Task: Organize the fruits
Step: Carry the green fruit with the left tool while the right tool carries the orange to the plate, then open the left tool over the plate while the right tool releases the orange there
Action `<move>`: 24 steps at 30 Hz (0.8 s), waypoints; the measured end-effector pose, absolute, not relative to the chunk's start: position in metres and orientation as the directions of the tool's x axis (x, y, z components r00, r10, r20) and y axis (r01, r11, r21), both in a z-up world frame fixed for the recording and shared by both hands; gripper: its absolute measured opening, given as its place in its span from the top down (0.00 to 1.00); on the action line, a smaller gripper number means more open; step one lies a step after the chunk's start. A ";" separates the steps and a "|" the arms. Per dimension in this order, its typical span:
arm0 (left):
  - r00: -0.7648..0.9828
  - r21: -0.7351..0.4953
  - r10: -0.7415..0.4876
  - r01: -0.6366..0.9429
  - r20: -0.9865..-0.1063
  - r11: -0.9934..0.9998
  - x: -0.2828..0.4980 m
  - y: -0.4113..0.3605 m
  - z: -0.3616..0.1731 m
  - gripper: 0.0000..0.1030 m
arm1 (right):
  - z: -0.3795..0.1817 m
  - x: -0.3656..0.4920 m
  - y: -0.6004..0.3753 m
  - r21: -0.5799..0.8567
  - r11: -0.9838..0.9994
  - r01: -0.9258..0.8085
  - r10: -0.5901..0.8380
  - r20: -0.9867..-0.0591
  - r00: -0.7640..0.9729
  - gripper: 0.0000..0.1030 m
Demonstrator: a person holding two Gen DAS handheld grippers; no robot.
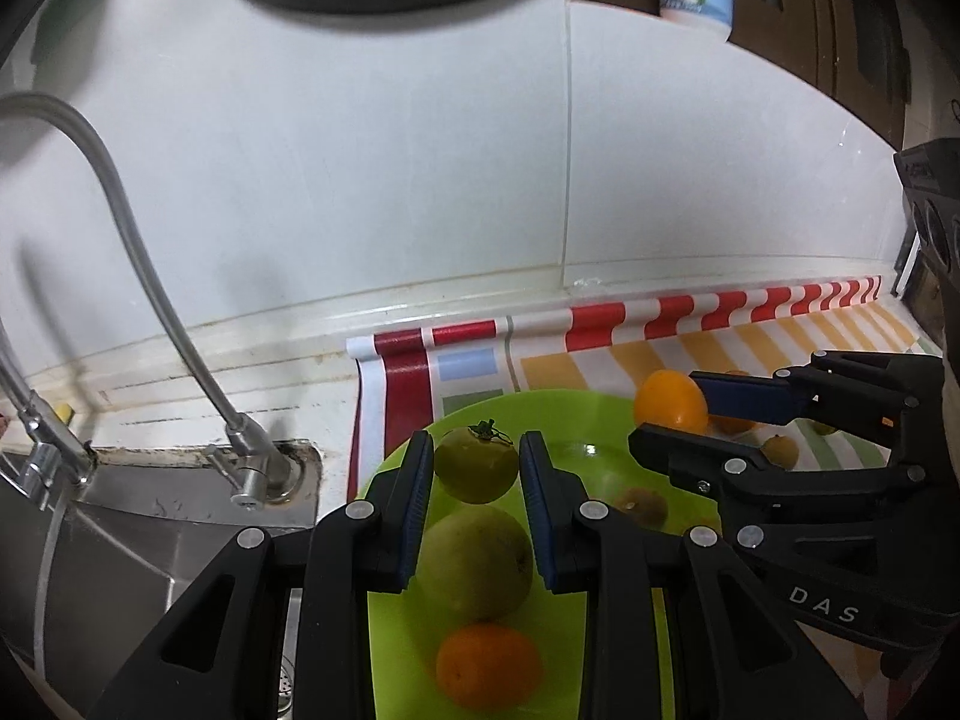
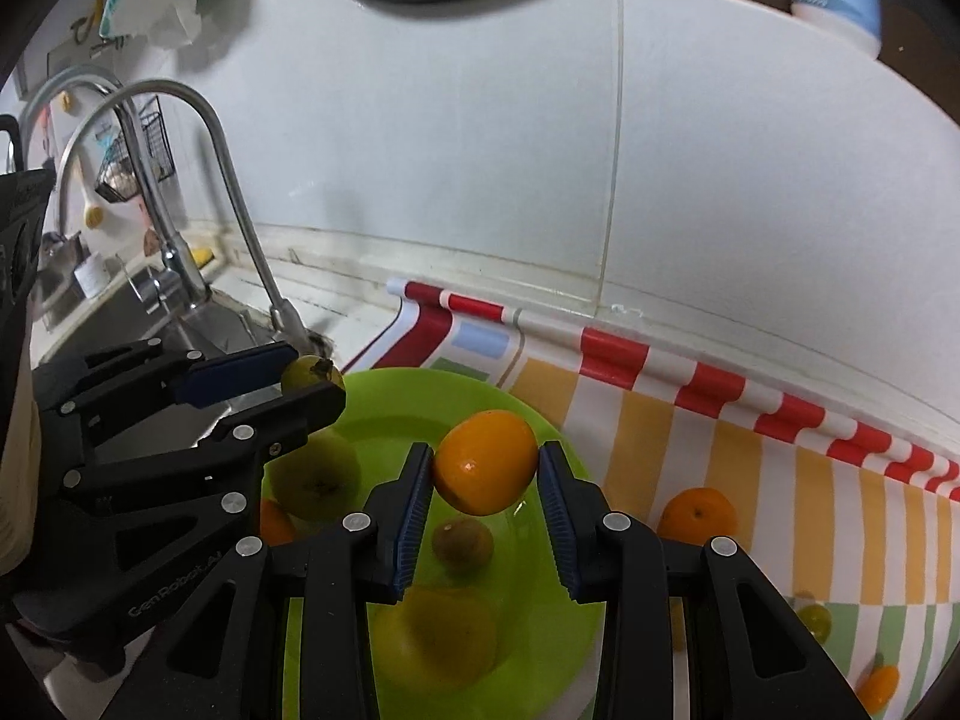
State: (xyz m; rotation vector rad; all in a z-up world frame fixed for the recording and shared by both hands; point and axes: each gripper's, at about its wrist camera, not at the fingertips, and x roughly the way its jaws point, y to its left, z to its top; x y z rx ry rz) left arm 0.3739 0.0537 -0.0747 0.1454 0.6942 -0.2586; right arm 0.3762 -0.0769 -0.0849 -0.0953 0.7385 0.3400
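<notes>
Black plastic linkages of our left gripper (image 1: 477, 462) fill the bottom of the left wrist view, their lower ends cut off by the frame edge. Its ribbed blue pads are clamped on a small green fruit (image 1: 475, 464) with a dry stem, held above the lime-green plate (image 1: 396, 648). Below it, blurred, we make out a larger pale green fruit (image 1: 476, 561) and an orange (image 1: 489, 666) lying on the glossy plate; a brownish fruit (image 1: 643, 505) at centre right is too soft to identify.

In the right wrist view our right gripper (image 2: 485, 465) is clamped on a smooth, shiny orange fruit (image 2: 486, 461), also above the plate, at frame centre. Beneath it the yellowish shape (image 2: 435, 636) at the bottom is out of focus. To the right, on the striped, glossy cloth (image 2: 780, 510) covering the tabletop, sit another orange (image 2: 697, 516) and, near the lower right edge, small fruits partly cut off by the fisheye rim.

At left, curved brushed-metal faucets (image 2: 198, 180) rise over a steel sink (image 1: 120, 540), half hidden by the gripper. White glossy tiles (image 1: 360, 180) fill the background; a dark round shape at the top is cropped and we cannot tell what it is.
</notes>
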 end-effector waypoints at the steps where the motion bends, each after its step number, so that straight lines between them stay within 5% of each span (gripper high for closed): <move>1: 0.732 0.037 -0.190 0.282 -0.655 0.959 0.377 0.054 -0.077 0.71 | -0.087 0.379 -0.076 0.034 0.941 -0.338 0.270 -0.678 0.684 0.64; 24: 0.782 0.035 -0.147 0.210 -0.606 0.977 0.330 0.065 -0.047 0.59 | -0.064 0.343 -0.088 0.048 0.953 -0.298 0.262 -0.625 0.735 0.63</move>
